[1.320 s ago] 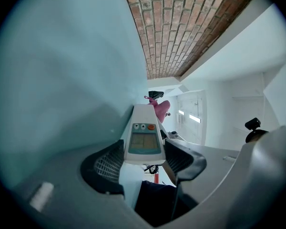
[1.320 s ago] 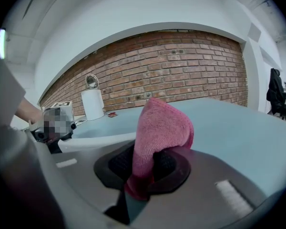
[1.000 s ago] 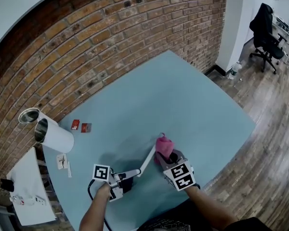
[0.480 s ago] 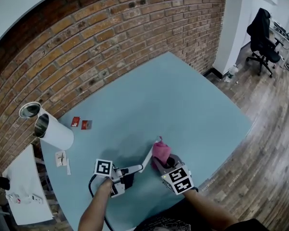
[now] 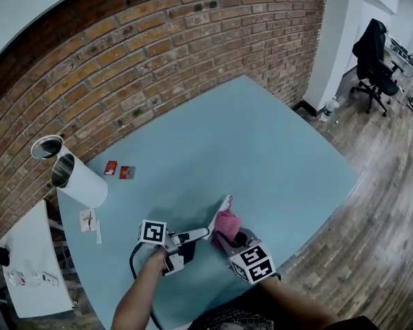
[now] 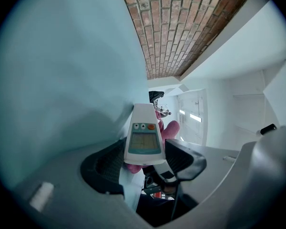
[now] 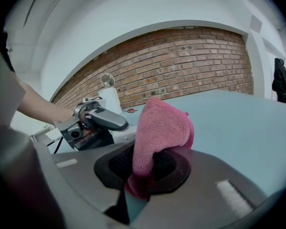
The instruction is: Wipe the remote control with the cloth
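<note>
While the left gripper pinches the lower end of the remote control between its fingers, the white remote sticks out past the fingertips, above the pale blue counter. Its face is turned towards the left gripper view: a pale screen, with two small white buttons and one orange button in a row beyond it. The fingers stand partly apart, one black pad on each side of the remote's body.

The right gripper has its fingers closed on the cloth, a pink, fuzzy bundle that rises from between the pads in a rounded hump and hangs a little below them. In the head view both grippers are low in the picture near the counter's near edge, the left one at the left and the right one just beside it. There the cloth lies against the right-hand edge of the remote, about halfway along its length. From the left gripper view a fold of pink shows behind the remote's right side. Whether the cloth presses on the remote or only lies against it I cannot tell.

Farther back on the counter's left part lie a white tube, a metal can, two small red items and some paper slips. A brick wall runs behind the counter, and an office chair stands on the wooden floor at the far right.
</note>
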`<state>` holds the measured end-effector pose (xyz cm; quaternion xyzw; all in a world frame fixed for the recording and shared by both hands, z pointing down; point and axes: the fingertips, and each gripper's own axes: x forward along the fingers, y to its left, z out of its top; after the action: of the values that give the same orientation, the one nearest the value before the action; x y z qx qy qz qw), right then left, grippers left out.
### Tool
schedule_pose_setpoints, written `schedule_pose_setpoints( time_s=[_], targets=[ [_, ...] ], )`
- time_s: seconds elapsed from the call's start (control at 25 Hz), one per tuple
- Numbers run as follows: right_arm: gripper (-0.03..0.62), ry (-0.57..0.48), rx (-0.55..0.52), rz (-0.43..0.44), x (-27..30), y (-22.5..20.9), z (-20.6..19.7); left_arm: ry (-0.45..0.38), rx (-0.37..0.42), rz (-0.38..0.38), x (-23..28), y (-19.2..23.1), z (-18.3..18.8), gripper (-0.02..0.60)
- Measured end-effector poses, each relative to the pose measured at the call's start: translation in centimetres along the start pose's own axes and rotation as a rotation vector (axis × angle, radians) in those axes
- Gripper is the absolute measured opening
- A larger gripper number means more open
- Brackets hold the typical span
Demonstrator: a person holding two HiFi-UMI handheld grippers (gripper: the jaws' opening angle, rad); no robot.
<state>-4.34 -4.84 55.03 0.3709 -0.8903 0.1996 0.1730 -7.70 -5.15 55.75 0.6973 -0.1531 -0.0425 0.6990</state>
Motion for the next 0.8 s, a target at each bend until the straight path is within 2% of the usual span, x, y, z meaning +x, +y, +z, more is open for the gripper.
schedule_pose_setpoints(
  time_s=[0.48,0.8],
  targets=[
    [0.066,-0.005,-0.030,0.016,-0.6,3.8,-0.8,-0.048,0.017,0.024,-0.3,0.9,0.5,0.265],
    [0.066,0.009,-0.131,0.071,-0.4,7.0,-1.4,-0.063,0.012,0.020,-0.4,0.7,0.6,0.265]
  ],
)
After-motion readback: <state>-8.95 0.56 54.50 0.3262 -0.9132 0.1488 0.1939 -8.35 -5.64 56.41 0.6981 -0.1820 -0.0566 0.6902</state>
